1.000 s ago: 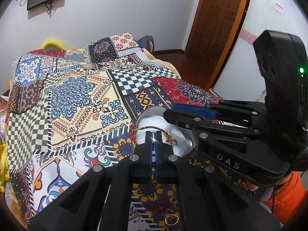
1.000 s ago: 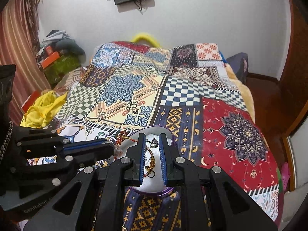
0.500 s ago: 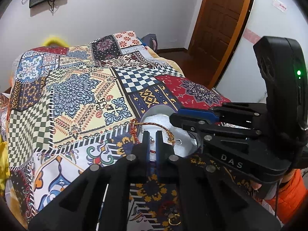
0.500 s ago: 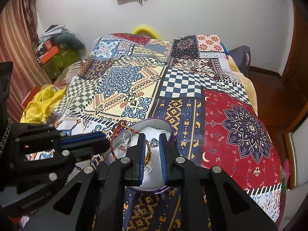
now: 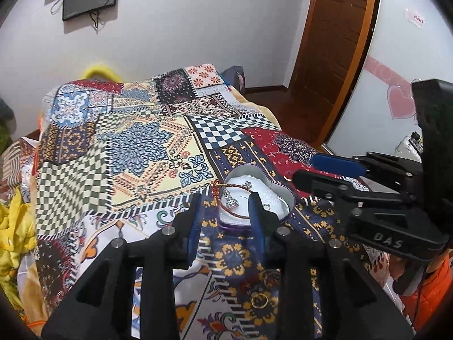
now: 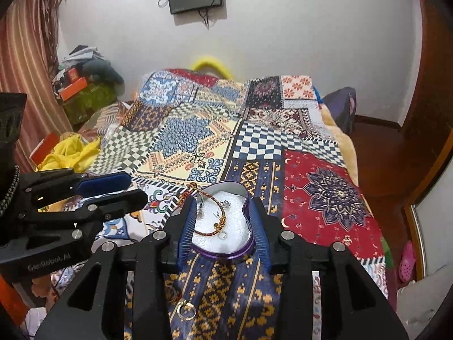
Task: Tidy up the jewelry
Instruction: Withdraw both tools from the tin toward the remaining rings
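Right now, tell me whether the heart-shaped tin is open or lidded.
Open: the heart-shaped tin has no lid, exposing its white lining, a bracelet and earrings.

We are seeing a patchwork bedspread [image 6: 198,130] covering the bed, with a heart-shaped tin [image 6: 247,198] lying on it and a gold ring [image 6: 187,310] resting nearer us.

Glossy metal tin [image 6: 245,250]; cloth bedspread [image 6: 325,192]

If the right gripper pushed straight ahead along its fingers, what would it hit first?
Most likely the heart-shaped tin, with the open right gripper straddling it; the bracelet lies inside. Depth is uncertain.
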`<state>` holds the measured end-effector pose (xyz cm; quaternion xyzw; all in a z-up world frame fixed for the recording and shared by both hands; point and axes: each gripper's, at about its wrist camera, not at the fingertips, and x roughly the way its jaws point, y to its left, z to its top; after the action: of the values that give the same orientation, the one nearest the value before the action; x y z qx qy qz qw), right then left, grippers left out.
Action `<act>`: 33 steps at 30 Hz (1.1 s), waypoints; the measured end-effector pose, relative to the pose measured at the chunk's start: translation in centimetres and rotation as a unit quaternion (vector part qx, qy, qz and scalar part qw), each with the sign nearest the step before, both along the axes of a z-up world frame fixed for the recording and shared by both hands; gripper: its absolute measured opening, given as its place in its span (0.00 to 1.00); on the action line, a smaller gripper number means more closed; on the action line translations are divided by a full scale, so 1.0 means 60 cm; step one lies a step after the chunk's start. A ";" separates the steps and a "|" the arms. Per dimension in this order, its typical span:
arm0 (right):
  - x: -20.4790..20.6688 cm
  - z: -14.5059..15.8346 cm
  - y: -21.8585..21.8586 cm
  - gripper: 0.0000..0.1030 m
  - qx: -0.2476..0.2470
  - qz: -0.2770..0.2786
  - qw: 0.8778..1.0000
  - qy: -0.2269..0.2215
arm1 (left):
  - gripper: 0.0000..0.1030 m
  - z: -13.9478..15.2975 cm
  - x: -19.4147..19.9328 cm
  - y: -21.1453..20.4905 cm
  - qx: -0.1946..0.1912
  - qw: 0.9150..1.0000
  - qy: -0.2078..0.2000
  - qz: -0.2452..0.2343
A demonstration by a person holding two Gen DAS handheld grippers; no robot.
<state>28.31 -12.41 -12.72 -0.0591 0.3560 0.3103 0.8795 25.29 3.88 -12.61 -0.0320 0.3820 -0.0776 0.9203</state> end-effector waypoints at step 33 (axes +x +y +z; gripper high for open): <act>-0.100 -0.108 -0.016 0.35 -0.061 0.012 0.997 0.051 | 0.40 -0.124 -0.100 -0.034 -0.004 0.993 0.114 -0.037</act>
<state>22.30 -13.34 -19.22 -0.1014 0.4180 0.3008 0.8512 19.27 1.85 -20.05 -0.0301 0.4854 -0.1084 0.8670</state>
